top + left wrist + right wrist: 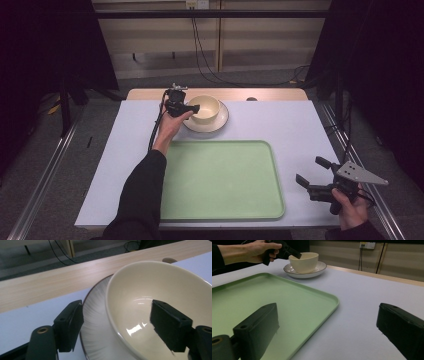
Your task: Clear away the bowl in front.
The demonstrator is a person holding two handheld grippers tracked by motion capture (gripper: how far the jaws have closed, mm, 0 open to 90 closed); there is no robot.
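Note:
A cream bowl (206, 107) (155, 280) (304, 262) stands on a white, dark-rimmed plate (219, 122) (96, 315) (319, 268) at the table's far middle. My left gripper (192, 109) (116, 315) (294, 254) straddles the bowl's near-left wall: one jaw hangs inside the bowl, the other outside over the plate. A gap shows between the outer jaw and the wall, so the gripper is open. My right gripper (310, 171) (329, 322) is held near the table's front right corner, open wide with nothing between its jaws.
A large green tray (220, 180) (274, 295) lies empty on the front middle of the pale table cover (280, 125). A wooden strip (270, 94) runs along the table's far edge. Cables trail on the floor beyond.

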